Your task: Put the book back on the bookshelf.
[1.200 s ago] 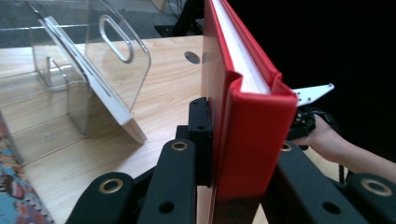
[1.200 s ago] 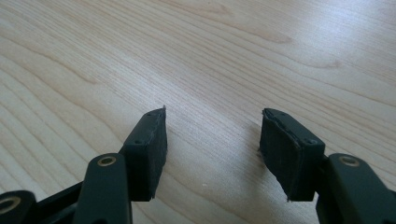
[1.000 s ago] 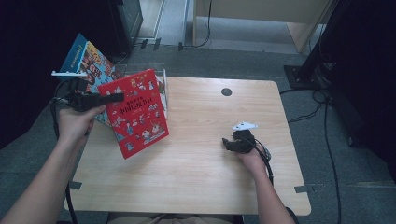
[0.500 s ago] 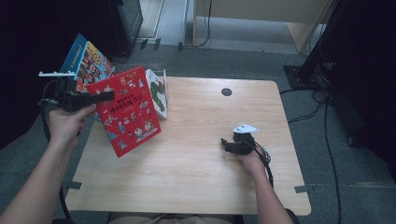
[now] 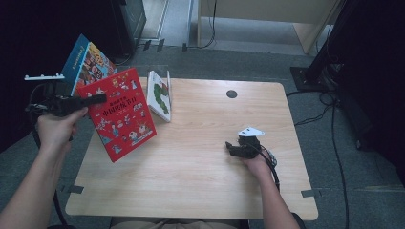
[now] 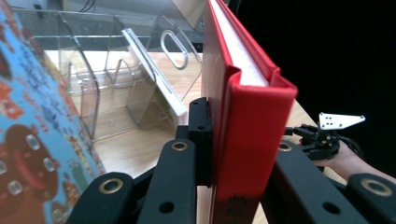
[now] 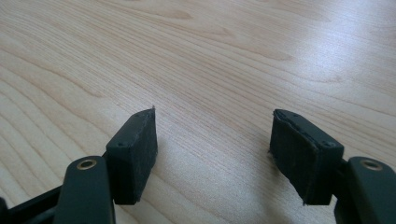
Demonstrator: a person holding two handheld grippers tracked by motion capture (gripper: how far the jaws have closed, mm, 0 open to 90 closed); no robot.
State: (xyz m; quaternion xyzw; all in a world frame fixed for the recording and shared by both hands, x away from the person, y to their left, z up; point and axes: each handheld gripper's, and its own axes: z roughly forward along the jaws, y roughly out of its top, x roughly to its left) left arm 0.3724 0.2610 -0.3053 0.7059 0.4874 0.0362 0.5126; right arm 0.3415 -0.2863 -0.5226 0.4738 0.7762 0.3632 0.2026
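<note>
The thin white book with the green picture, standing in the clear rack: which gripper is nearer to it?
Left. The left gripper holds the red book just beside the thin white book; the right gripper rests farther away on the wooden table.

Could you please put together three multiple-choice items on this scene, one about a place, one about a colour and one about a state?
1. Where is the right gripper?
A. Low over the bare wooden table, right of its middle
B. Inside the clear rack
C. On the floor

2. What colour is the cover of the book clamped in the left gripper?
A. Green
B. Red
C. Black

3. How do the right gripper's jaws stand?
A. Shut on a pen
B. Shut on nothing
C. Apart, with nothing between them

Answers:
1. A: the high view shows it in the hand on the wood, away from the clear rack.
2. B: the left gripper view shows the red book pinched at its spine.
3. C: the right gripper view shows bare wood in the gap.
</note>
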